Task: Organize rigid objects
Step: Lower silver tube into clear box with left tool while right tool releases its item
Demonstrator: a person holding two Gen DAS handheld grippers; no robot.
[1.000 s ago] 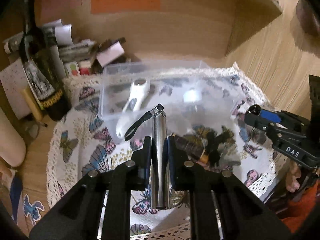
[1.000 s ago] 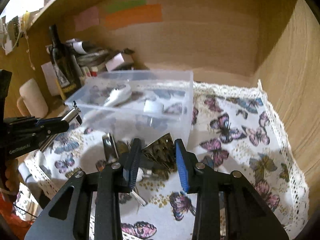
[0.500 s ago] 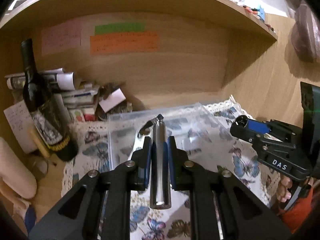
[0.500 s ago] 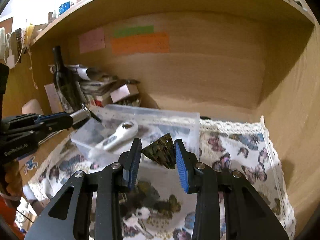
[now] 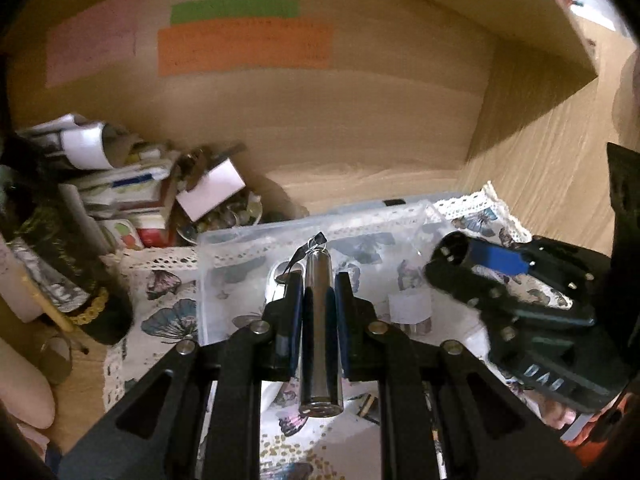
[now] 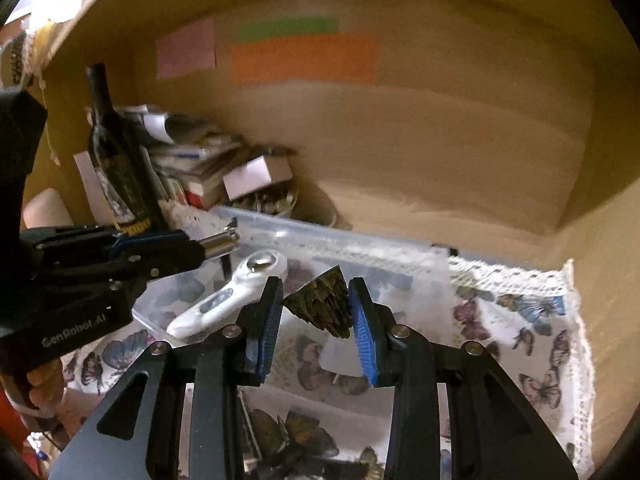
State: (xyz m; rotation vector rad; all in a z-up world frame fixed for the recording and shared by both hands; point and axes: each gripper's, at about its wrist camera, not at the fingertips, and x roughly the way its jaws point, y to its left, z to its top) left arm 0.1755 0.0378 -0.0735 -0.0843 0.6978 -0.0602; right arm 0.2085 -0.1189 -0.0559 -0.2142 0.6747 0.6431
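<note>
My left gripper point(image 5: 318, 300) is shut on a silver metal cylinder point(image 5: 320, 328) with a black strap, held above the near edge of a clear plastic bin point(image 5: 224, 240). It also shows in the right wrist view point(image 6: 188, 248), with the cylinder's tip point(image 6: 220, 242) over the bin's left side. My right gripper point(image 6: 316, 312) is shut on a dark bronze cone-shaped piece point(image 6: 320, 304), held over the bin point(image 6: 360, 240). A white handheld magnifier point(image 6: 228, 296) and a small white cylinder point(image 5: 410, 308) lie in the bin.
A dark wine bottle point(image 6: 116, 160) stands at the left beside a heap of boxes and papers point(image 6: 208, 164). A butterfly-print cloth point(image 6: 520, 320) covers the desk. Wooden walls close the back and right. Dark small objects point(image 6: 296, 440) lie on the cloth below my right gripper.
Both grippers have risen from the cloth and moved forward over the bin, each keeping its object. The right gripper has come closer to the left one.
</note>
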